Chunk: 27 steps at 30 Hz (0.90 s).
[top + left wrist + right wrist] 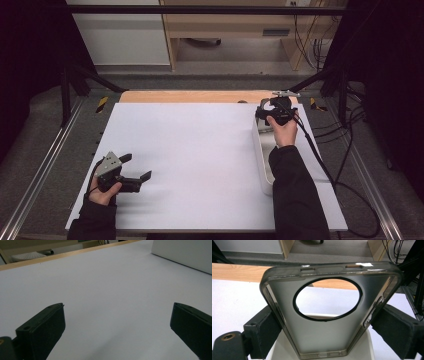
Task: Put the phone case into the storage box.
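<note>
My right gripper (268,112) is at the far right of the table, shut on a smoky translucent phone case (324,337) with a large round camera hole. The jaws press on the case's two long sides. It hangs upright over the far end of a long white tray (262,160), whose rim (369,345) shows beneath the case. Near the front left, my left gripper (140,166) rests low over the white sheet (200,150). It is open, its jaws wide apart (117,325) with nothing between them.
The white sheet covers most of the table, with a strip of bare wood (200,96) at the far edge. The tray's wall (182,252) stands ahead of the left gripper. Metal rails and cables (345,165) run along the right side.
</note>
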### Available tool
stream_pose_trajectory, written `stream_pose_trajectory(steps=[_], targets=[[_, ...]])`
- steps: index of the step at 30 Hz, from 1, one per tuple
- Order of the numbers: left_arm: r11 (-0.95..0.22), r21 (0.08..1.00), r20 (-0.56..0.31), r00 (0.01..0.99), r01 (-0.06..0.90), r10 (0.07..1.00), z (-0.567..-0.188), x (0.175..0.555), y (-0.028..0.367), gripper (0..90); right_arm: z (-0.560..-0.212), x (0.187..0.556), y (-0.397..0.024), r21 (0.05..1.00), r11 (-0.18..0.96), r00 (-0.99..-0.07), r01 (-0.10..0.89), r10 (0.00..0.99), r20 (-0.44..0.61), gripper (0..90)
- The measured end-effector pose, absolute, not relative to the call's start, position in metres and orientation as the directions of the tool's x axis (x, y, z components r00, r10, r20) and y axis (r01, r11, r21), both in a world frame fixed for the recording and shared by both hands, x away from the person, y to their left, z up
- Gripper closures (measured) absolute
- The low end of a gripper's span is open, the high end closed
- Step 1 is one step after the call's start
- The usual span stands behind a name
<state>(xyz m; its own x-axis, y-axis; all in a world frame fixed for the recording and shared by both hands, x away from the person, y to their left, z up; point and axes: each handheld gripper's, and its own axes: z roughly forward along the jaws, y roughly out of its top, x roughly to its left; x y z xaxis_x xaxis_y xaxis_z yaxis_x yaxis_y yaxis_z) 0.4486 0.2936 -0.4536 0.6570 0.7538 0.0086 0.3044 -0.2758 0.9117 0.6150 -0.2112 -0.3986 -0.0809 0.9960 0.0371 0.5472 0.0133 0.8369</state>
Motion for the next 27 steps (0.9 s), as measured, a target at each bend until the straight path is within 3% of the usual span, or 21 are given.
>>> stream_pose_trajectory(steps=[21,27], targets=[[-0.275,0.912,0.008,0.658,0.303,0.753,-0.4536,0.4486,0.2937,0.0,-0.4037,0.6152,-0.2076,0.839,0.026,-0.086,0.544,0.996,0.025,10.7],[-0.276,0.912,0.008,0.658,0.304,0.753,-0.4537,0.4486,0.2936,0.0,-0.4036,0.6157,-0.2087,0.831,0.037,-0.109,0.555,0.994,0.029,2.3]])
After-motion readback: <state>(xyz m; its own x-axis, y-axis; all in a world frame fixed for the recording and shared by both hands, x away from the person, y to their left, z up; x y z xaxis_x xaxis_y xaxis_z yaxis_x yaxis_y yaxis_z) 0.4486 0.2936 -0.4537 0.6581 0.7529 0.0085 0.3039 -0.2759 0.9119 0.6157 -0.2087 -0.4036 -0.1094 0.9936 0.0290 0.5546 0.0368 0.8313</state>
